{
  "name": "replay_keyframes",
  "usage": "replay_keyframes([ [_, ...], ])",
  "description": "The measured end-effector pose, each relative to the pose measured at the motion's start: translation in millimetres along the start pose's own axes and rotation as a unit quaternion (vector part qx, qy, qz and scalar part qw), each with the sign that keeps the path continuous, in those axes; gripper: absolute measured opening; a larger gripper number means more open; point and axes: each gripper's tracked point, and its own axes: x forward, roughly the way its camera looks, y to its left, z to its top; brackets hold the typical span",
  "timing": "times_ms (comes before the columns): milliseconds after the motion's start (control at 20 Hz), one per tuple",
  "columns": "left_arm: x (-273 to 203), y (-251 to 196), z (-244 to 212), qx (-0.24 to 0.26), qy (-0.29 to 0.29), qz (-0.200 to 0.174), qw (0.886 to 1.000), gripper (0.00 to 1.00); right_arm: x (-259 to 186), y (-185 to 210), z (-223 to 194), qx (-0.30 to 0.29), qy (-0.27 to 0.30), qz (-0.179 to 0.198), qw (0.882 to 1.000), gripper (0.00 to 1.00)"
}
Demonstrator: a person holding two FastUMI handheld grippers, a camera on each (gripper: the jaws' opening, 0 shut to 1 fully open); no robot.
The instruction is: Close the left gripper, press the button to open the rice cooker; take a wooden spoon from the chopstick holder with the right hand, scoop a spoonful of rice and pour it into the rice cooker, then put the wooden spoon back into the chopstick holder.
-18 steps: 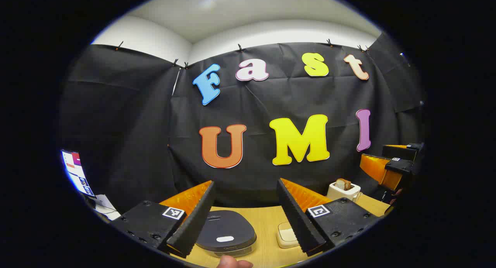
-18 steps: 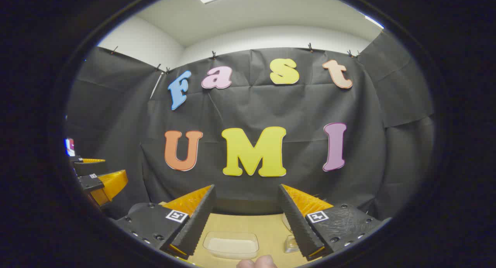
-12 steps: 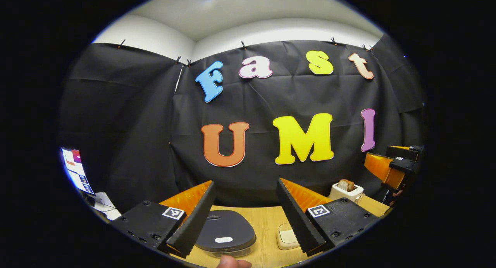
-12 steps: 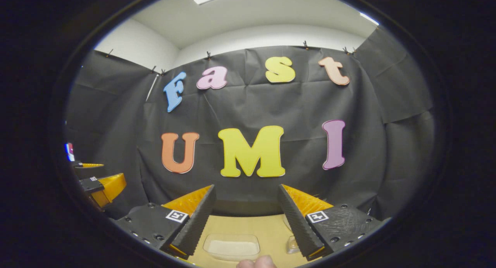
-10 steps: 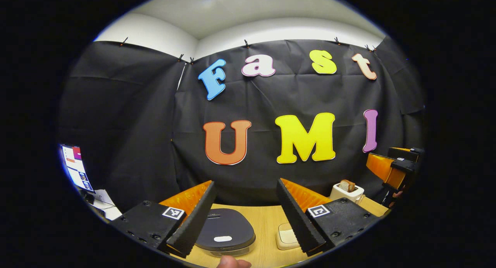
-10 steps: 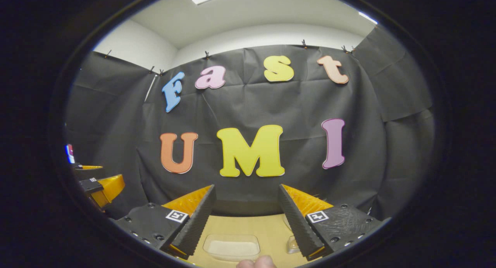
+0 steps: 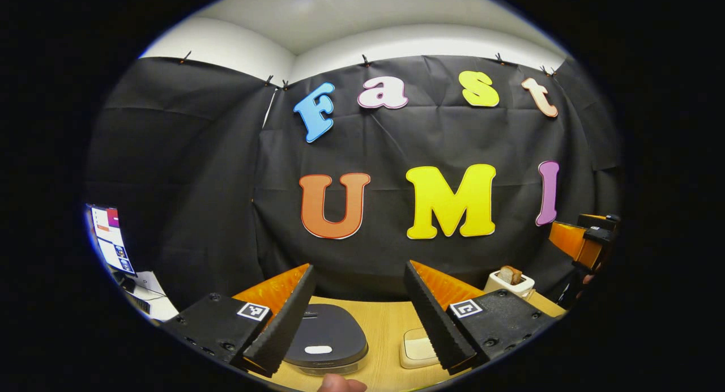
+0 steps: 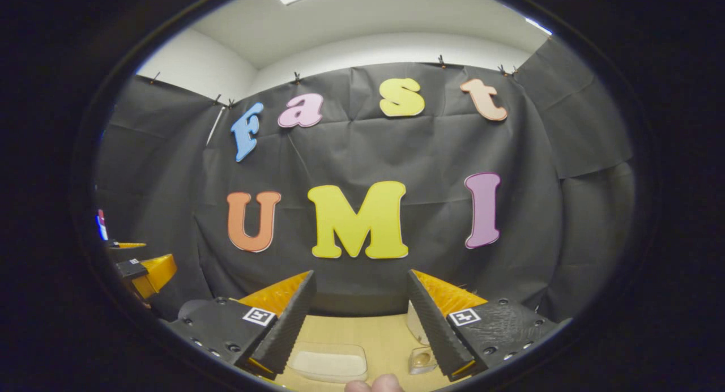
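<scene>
The left tool [image 7: 355, 318] is held wide open and empty above the closed rice cooker [image 7: 325, 338] near the table's [image 7: 388, 324] front edge, presumably for the button press, while the right tool [image 8: 357, 321], likewise spread and empty, is kept over the rice tray [image 8: 330, 361].

Dark, rounded rice cooker [image 7: 328, 336] on the wooden table, lid shut and flat, pale oval button [image 7: 318, 349] on the near part of the lid. Clear shallow tray of white rice [image 8: 330, 362] also on the table, lying level, partly hidden. Holder and wooden spoon too unclear to tell.
</scene>
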Motion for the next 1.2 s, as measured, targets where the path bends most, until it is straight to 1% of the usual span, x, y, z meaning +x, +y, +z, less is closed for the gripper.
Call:
replay_keyframes([
  [200,3,-12,-16,-0.004,0.019,-0.004,1.0,0.99,-2,-24,-13,0.001,0.014,-0.018,1.0,0.96],
  [250,3,-13,-18,-0.003,0.024,-0.003,1.0,0.99,-2,-29,-19,0.002,0.022,-0.021,1.0,0.95],
  [500,2,-3,-34,0.0,0.048,0.022,0.999,0.99,3,-41,-35,0.002,0.042,-0.024,0.999,0.94],
  [700,3,15,-54,-0.007,0.079,0.052,0.996,0.99,10,-41,-47,-0.002,0.06,-0.019,0.998,0.94],
  [850,5,32,-73,-0.013,0.113,0.072,0.991,0.99,15,-34,-57,-0.01,0.072,-0.005,0.997,0.94],
  [950,8,41,-86,-0.014,0.141,0.078,0.987,0.99,19,-28,-63,-0.014,0.081,0.005,0.997,0.94],
  [1050,11,49,-94,-0.015,0.16,0.081,0.984,0.96,21,-25,-69,-0.018,0.088,0.013,0.996,0.95],
  [1100,12,53,-99,-0.016,0.171,0.083,0.982,0.91,22,-23,-72,-0.019,0.092,0.017,0.995,0.94],
  [1150,11,53,-106,-0.022,0.185,0.081,0.979,0.88,23,-22,-75,-0.019,0.096,0.02,0.995,0.94],
  [1200,9,53,-114,-0.029,0.201,0.078,0.976,0.83,25,-22,-77,-0.019,0.099,0.022,0.995,0.95],
])
